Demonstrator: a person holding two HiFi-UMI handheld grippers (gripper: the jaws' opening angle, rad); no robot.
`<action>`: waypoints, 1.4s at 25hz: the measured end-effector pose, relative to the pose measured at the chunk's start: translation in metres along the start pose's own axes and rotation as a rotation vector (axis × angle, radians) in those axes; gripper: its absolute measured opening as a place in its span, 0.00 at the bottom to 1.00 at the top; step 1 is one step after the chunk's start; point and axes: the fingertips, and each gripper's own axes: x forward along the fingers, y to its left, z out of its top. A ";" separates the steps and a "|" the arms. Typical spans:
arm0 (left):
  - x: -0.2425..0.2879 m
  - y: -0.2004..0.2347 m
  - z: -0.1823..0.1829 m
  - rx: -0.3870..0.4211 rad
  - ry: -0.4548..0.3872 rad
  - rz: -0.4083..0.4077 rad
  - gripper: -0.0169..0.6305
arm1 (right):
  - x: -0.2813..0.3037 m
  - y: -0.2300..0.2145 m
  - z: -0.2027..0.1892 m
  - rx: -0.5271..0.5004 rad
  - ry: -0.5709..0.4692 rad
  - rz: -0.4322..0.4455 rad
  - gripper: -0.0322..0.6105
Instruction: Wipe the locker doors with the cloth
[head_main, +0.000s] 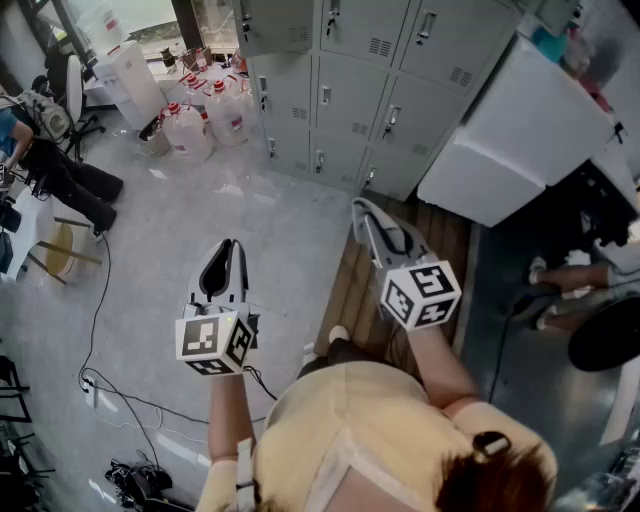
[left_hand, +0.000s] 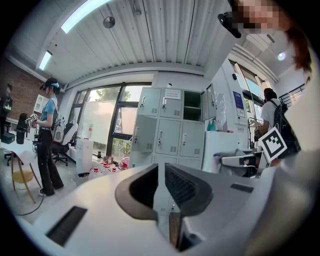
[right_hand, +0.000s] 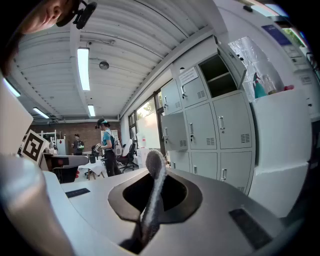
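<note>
Two grippers are hovering over the floor (head_main: 200, 215), both pointing toward the grey lockers (head_main: 340, 90), and neither is carrying anything. The left gripper (head_main: 228, 252) is showing its jaws drawn together, with only a thin slit between the pads and nothing in it. The right gripper (head_main: 365, 212) is pressing its jaws flat against each other, also empty.

The cloth is not appearing in any view, so I cannot tell where it is. The wiping is probably not under way yet, and shut, empty jaws suit walking up to the lockers rather than working on them. A cloth will have to be found and pinched first.

The lockers are standing along the far edge of the floor, well apart from both grippers. One upper door (right_hand: 220, 75) is hanging open while the others are sitting shut. Water jugs (head_main: 190, 128) are crowding the floor at the lockers' left end, and a white cabinet (head_main: 520, 130) is standing at their right end. That is leaving the middle doors as the easiest approach.
</note>
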 end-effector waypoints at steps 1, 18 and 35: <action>-0.003 0.002 -0.001 -0.003 0.000 0.001 0.09 | 0.000 0.003 -0.001 -0.001 0.001 0.000 0.07; -0.011 0.019 -0.019 -0.011 0.005 -0.023 0.09 | 0.014 0.018 -0.013 0.019 0.012 0.005 0.07; 0.131 0.029 0.009 -0.038 -0.013 0.030 0.09 | 0.141 -0.080 0.032 0.022 0.013 0.062 0.07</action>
